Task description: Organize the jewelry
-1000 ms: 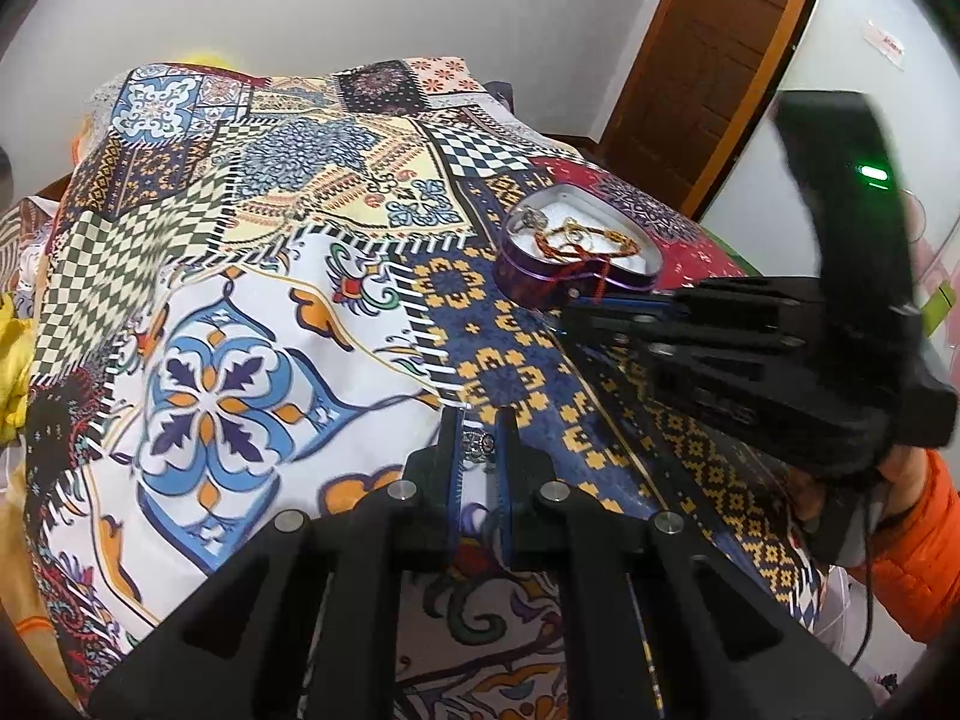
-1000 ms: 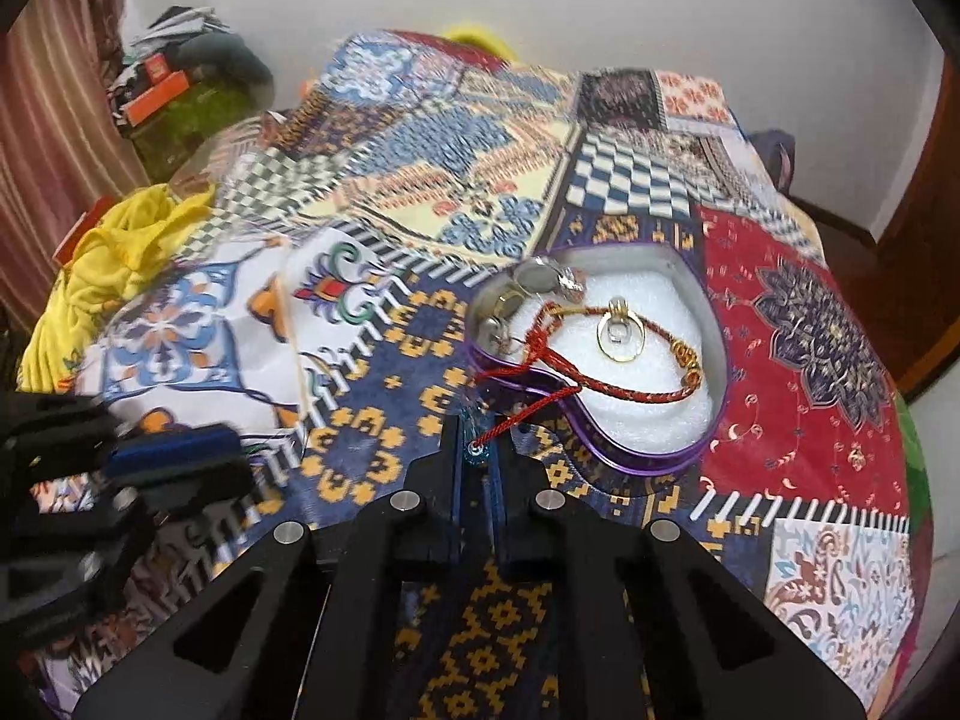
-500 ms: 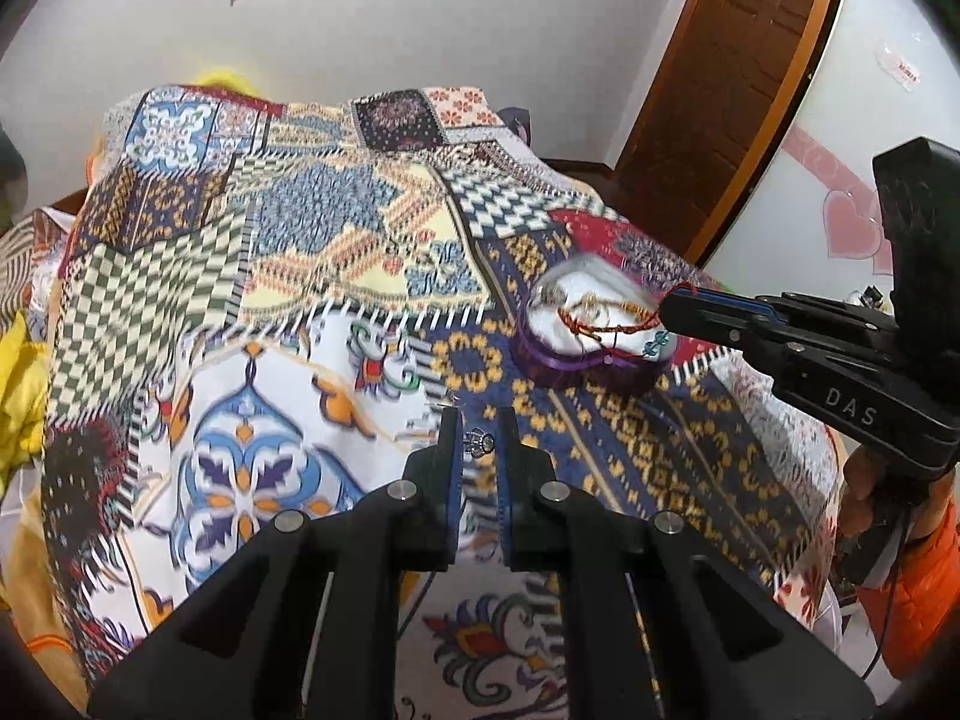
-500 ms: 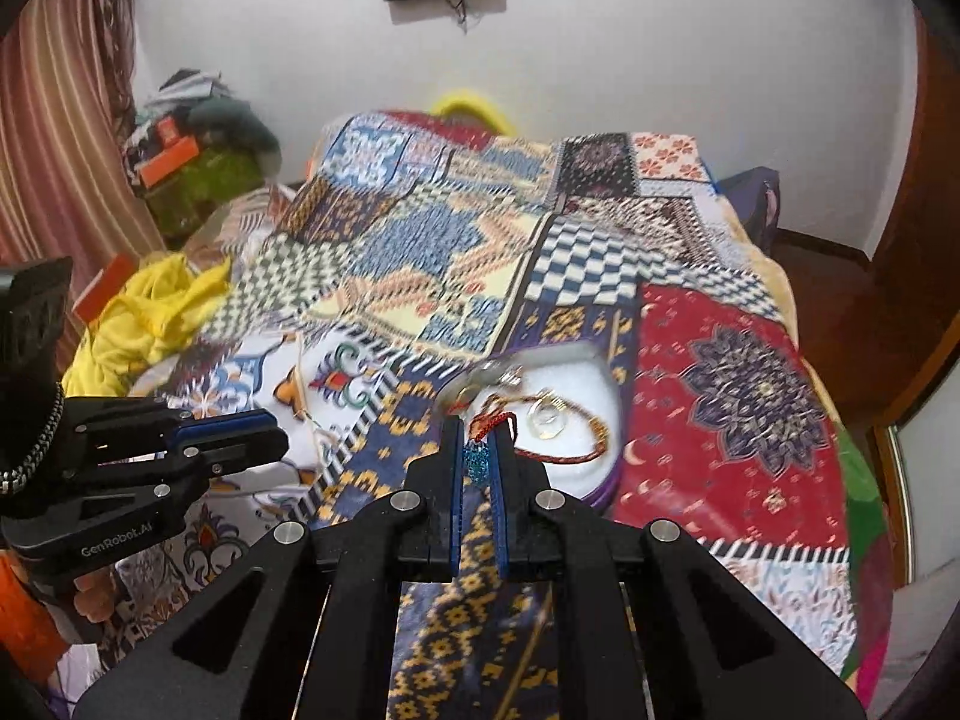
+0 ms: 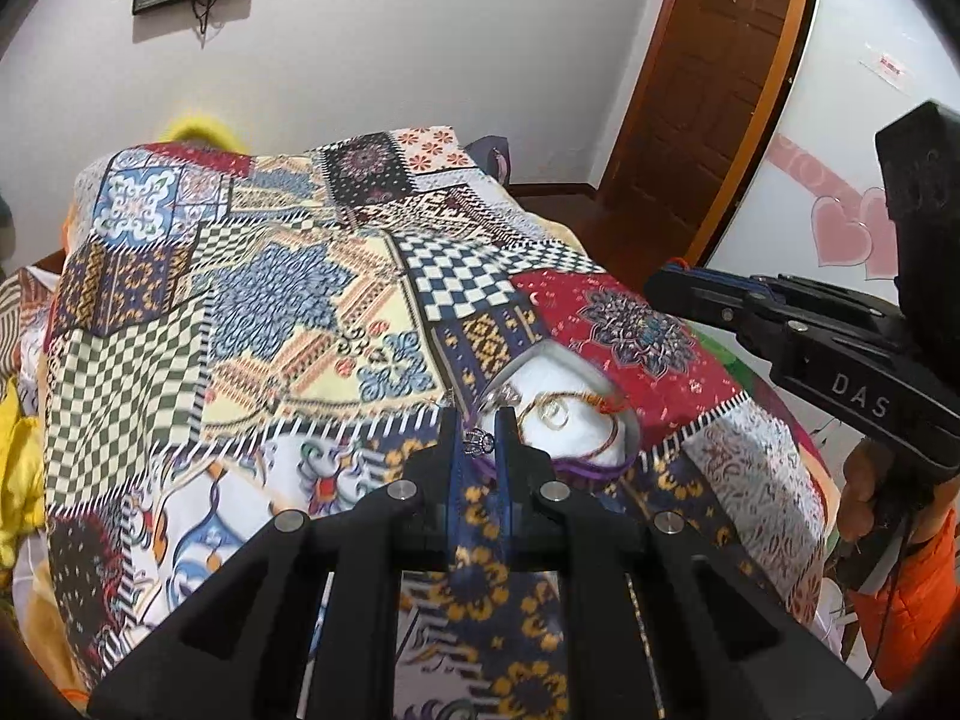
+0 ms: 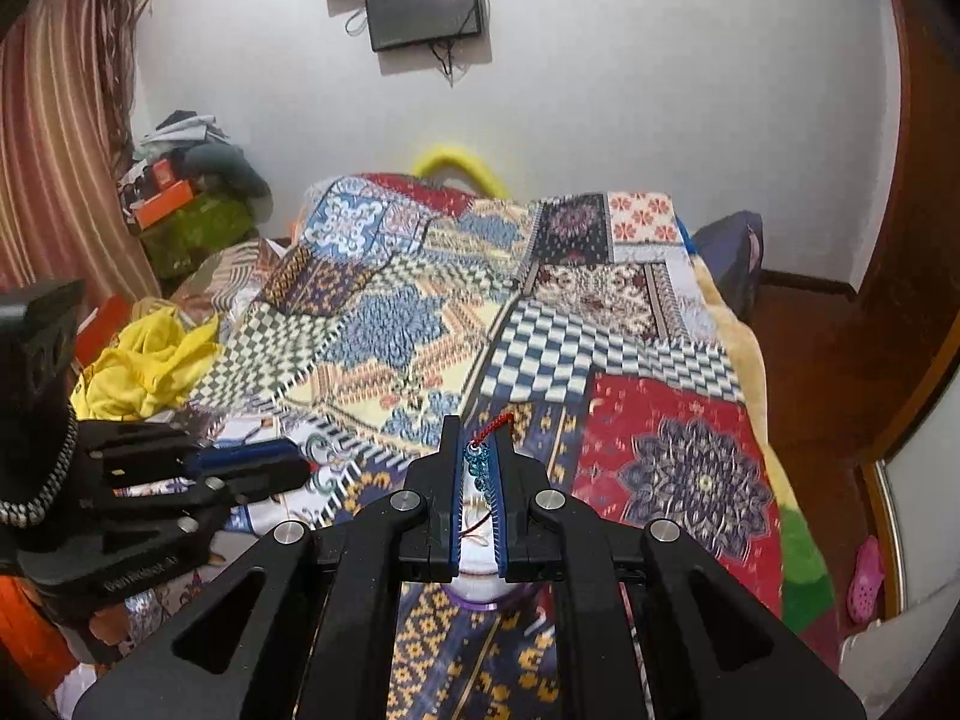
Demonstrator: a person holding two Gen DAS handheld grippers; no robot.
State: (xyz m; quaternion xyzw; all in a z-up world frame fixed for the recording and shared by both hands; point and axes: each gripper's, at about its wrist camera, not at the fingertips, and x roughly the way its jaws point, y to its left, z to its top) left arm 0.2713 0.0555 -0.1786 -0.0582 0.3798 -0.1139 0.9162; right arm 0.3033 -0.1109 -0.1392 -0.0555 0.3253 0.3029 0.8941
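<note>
Patchwork bedspread [image 5: 288, 324] covers the bed and forms my work surface, with a white wall and a wooden door [image 5: 708, 96] behind it.

1. Container. I see one heart-shaped purple tin [image 5: 564, 414] with a white foam lining, resting on the bedspread just past the left gripper tips. I judge it rigid and light; it may slide on soft cloth if nudged.

2. Grippers. I operate two. The left gripper [image 5: 480, 438] is nearly closed and pinches a small silvery ring-like piece [image 5: 477, 440] at the pad tips. The right gripper [image 6: 478, 462] is closed on a blue beaded charm [image 6: 478, 463] with a red cord [image 6: 495, 425] looping out above the jaws.

3. Jewelry, counted. One red cord piece is in the right grip, and its far end appears to trail down toward the tin. One small silvery piece is in the left grip. In the tin I count at least one gold bangle [image 5: 576, 420] and one ring [image 5: 555, 414]; any further items I cannot separate.

4. Handling. I judge every piece very light. The cord is limp and will swing and snag, so I take it at the bead. The small silvery piece is hard, smooth and slippery; I hold it across its band, square to the pads.
</note>
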